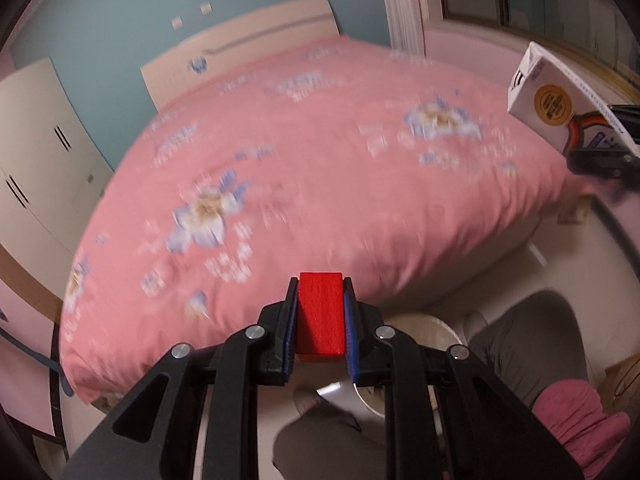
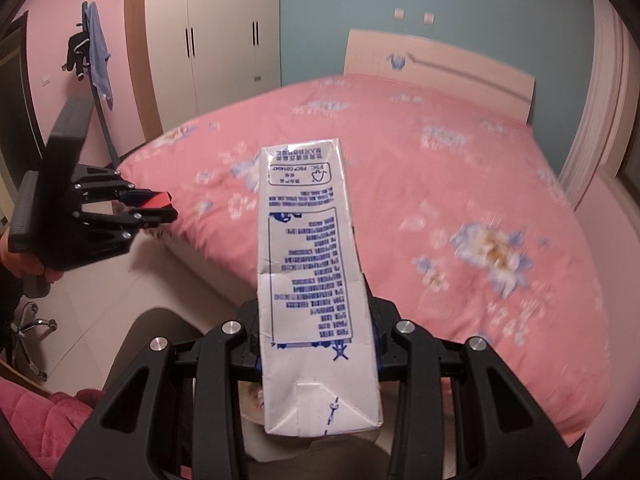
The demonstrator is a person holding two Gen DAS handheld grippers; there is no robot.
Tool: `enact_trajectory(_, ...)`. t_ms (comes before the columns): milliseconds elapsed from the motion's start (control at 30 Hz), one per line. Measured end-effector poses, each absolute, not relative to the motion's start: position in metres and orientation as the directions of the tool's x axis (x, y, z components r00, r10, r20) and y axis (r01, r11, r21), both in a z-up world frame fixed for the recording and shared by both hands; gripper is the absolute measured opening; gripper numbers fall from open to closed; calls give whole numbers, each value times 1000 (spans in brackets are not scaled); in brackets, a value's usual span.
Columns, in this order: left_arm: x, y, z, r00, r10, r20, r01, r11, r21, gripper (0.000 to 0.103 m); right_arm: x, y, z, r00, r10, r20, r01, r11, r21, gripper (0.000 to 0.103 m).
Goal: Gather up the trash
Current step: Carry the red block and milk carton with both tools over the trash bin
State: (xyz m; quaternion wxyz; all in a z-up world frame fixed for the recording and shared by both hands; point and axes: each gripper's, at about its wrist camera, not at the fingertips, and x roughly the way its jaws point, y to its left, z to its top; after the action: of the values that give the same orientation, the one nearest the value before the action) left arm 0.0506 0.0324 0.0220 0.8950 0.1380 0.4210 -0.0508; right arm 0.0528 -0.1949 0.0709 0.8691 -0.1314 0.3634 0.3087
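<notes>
Pink floral bedding (image 1: 304, 168) covers a wide bed that fills most of both views, with a pale headboard (image 2: 436, 64) against a blue-green wall and a cream wardrobe (image 2: 224, 36) to one side. Pale floor tiles (image 2: 120, 276) run along the foot of the bed.

Above the bed's near edge, the left gripper (image 1: 320, 312) has its fingers pinched on a red block (image 1: 321, 312), the blue pads pressing its two long sides. The block stands between the jaws with its top end poking just past the fingertips. In the right wrist view the same gripper shows at the left edge, a hand (image 2: 24, 262) wrapped round its handle.

Right gripper (image 2: 318, 320) clamps a white carton (image 2: 312, 264) with blue print, gripped near its folded end; the other end sticks out over the bed. The carton hides the fingertips.

Below both grippers lie the person's grey trouser legs (image 1: 532, 344) and a pink sleeve (image 1: 576, 420), with a white round rim (image 1: 424, 328) between the knees.
</notes>
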Motion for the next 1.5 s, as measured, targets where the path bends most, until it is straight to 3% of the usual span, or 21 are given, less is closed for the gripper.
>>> enact_trajectory(267, 59, 35, -61, 507, 9, -862, 222, 965, 141, 22, 54, -174, 2, 419, 438, -795, -666, 743, 59, 37)
enact_trajectory(767, 71, 33, -179, 296, 9, -955, 207, 976, 74, 22, 53, -126, -131, 162, 352, -922, -708, 692, 140, 37)
enact_trajectory(1500, 95, 18, -292, 56, -33, -998, 175, 984, -23, 22, 73, -102, -253, -75, 271, -960, -652, 715, 253, 37)
